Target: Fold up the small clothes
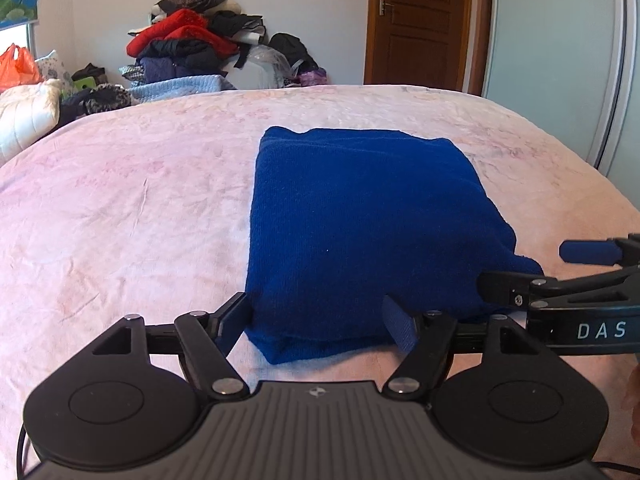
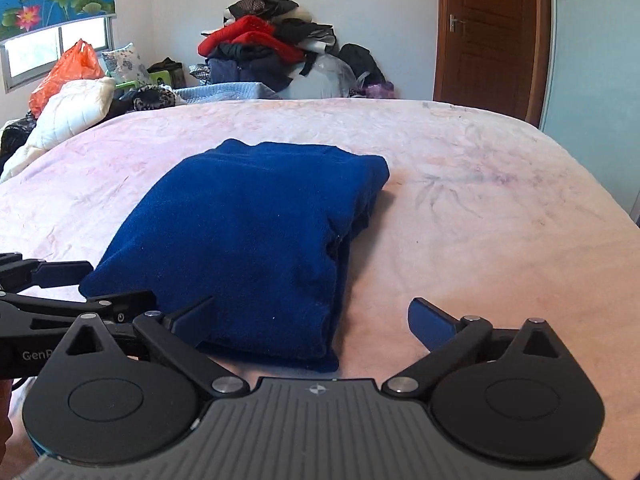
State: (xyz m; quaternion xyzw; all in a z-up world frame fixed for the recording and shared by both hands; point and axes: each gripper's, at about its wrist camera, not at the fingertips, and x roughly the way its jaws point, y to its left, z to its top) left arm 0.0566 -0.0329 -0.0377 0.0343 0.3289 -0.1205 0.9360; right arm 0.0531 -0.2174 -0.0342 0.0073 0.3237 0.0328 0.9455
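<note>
A folded dark blue knit garment (image 1: 360, 216) lies as a thick rectangle on the pink bedspread (image 1: 120, 208). My left gripper (image 1: 320, 324) is open at its near left corner, one finger beside the cloth's left edge, the other resting over the near hem. Neither pad pinches the fabric. From the right wrist view, the same garment (image 2: 248, 232) shows stacked layers along its right side. My right gripper (image 2: 312, 320) is wide open, its left finger over the near hem and its right finger (image 2: 430, 322) above bare bedspread. Each gripper shows in the other's view: right gripper (image 1: 548, 268), left gripper (image 2: 116, 284).
A heap of red, black and grey clothes (image 2: 264, 44) is piled behind the bed's far edge. White quilted bedding (image 2: 68, 116) and an orange plastic bag (image 2: 68, 68) lie at the far left. A wooden door (image 2: 492, 36) and a pale wardrobe (image 1: 560, 40) stand at the right.
</note>
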